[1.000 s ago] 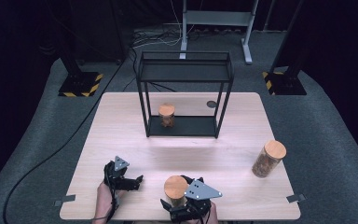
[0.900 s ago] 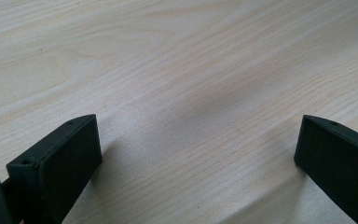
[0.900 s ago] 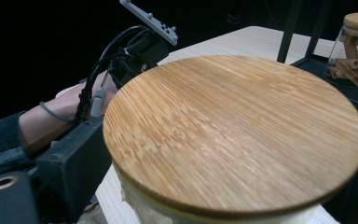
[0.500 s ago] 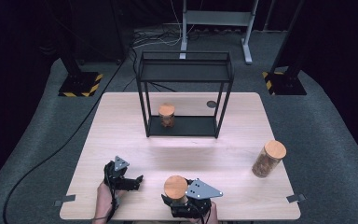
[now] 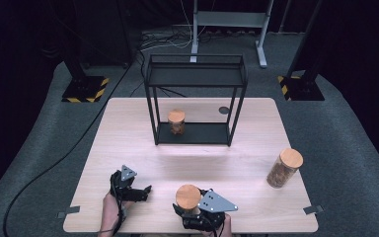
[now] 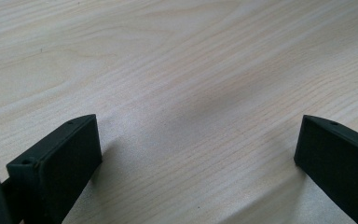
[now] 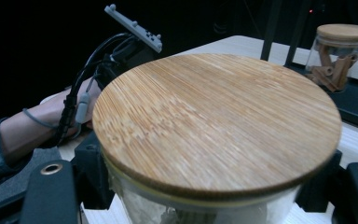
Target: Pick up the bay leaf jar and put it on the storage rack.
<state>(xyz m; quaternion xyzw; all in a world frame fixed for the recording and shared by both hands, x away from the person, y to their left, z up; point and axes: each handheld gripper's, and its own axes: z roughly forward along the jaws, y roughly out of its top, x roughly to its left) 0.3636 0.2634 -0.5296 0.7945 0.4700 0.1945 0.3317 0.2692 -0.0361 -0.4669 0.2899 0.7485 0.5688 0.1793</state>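
Near jar [image 5: 188,200]: tan bamboo-grain lid, clear glass. Table [image 5: 128,128] pale wood. Rack [image 5: 196,79] black. Far floor blocks [image 5: 85,90] yellow/black stripes, prob. hazard tape.

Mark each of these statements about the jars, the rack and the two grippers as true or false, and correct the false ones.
1. The right gripper is shut on the jar at the near edge of the table. True; its jaws have just been closing on it.
2. The left gripper holds a jar. False: its jaws stand open over bare wood.
3. A second jar stands on the bottom shelf of the black rack. True.
4. The third jar lies on its side. False: it stands upright near the table's right edge.
5. All three jars have wooden lids. True.
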